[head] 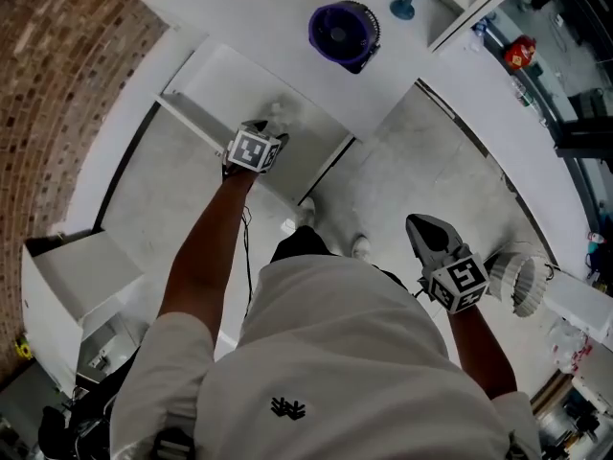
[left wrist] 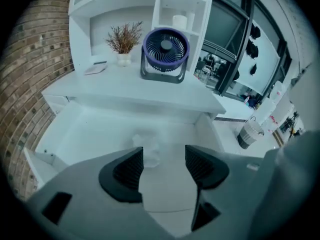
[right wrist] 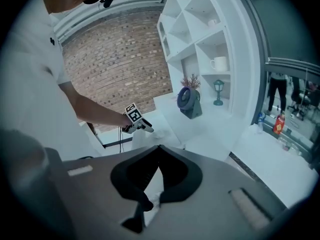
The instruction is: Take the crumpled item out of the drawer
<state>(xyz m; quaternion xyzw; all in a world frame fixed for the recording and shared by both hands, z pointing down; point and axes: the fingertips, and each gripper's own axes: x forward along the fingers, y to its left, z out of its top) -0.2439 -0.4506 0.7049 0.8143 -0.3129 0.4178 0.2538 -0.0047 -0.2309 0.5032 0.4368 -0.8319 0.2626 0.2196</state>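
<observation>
left hand-held gripper (left wrist: 164,153) jaws apart above crumpled item (left wrist: 148,145) in drawer (left wrist: 90,134), right hand-held gripper (right wrist: 159,149) jaws together

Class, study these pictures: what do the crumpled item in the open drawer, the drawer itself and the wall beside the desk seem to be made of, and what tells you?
Crumpled item: probably thin paper or tissue, white, matt; creased, irregular lump.
Drawer: likely painted or laminated board; smooth white flat panels.
Wall: brick, rough; reddish-brown courses with mortar joints.
</observation>
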